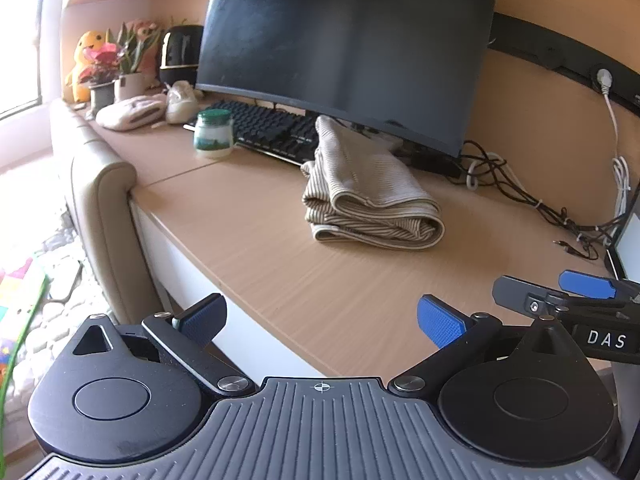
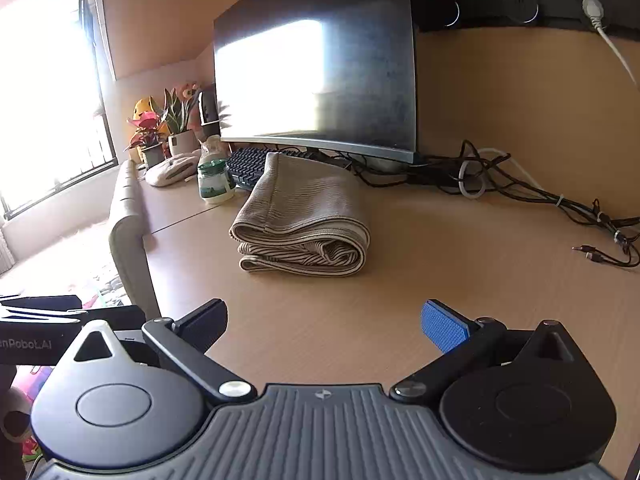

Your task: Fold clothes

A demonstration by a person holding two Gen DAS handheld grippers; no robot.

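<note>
Folded beige-and-brown striped knit garment [image 2: 302,220] lies in a compact stack on the light wooden bench [image 2: 460,280], its rolled edges facing the cameras. It sits just in front of the black keyboard [image 2: 250,166] and the dark curved monitor [image 2: 316,68], its far end reaching up against the keyboard.

Left gripper [image 1: 320,322]: fingers spread wide, blue-padded fingertips [image 1: 440,322] empty, held low over the near bench edge, well apart from the garment. Right gripper [image 2: 324,326]: fingers likewise wide apart, nothing between them, held above the bench short of the garment. In the left wrist view the right gripper shows at the right margin.

A green-lidded glass jar [image 2: 214,182] stands left of the garment, near but apart. Black and white cables [image 2: 520,192] lie tangled on the bench to the right. Potted plants [image 2: 164,132] and a yellow plush toy [image 1: 86,62] occupy the far left end.
</note>
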